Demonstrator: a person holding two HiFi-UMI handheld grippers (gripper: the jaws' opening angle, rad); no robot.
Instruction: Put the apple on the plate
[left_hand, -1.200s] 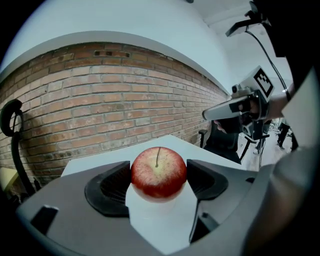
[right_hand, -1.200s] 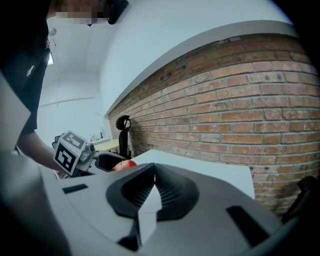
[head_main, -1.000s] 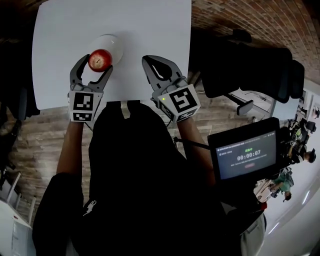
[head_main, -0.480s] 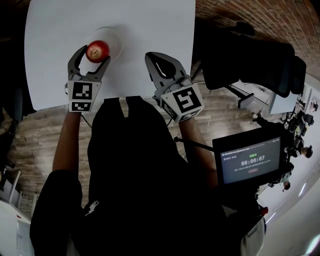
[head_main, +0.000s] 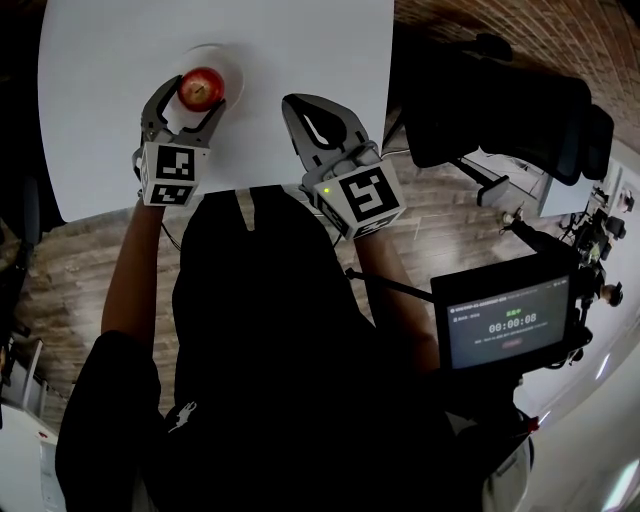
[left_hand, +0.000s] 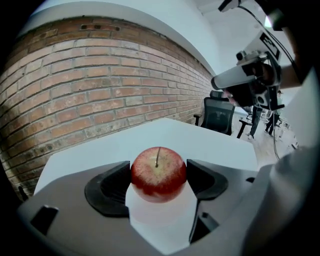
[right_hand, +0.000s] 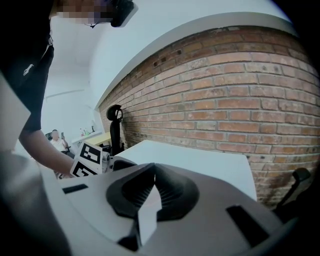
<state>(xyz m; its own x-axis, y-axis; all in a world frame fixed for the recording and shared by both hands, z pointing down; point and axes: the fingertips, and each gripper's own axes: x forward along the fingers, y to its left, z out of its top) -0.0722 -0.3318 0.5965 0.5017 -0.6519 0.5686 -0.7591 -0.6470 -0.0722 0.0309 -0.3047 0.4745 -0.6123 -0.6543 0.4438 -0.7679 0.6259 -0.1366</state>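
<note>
Red apple (left_hand: 158, 171) clamped in left hand-held gripper (head_main: 190, 100), stem up, positioned over white plate (head_main: 233, 72) on white counter (head_main: 310, 45), right hand-held gripper (right_hand: 154, 170) closed, empty, near plate.

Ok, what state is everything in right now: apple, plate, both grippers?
apple: stem up, gripped on both sides, over the plate; touchdown unclear
plate: lying flat, apple not yet released onto it
left gripper: shut on the apple
right gripper: shut, empty
</note>
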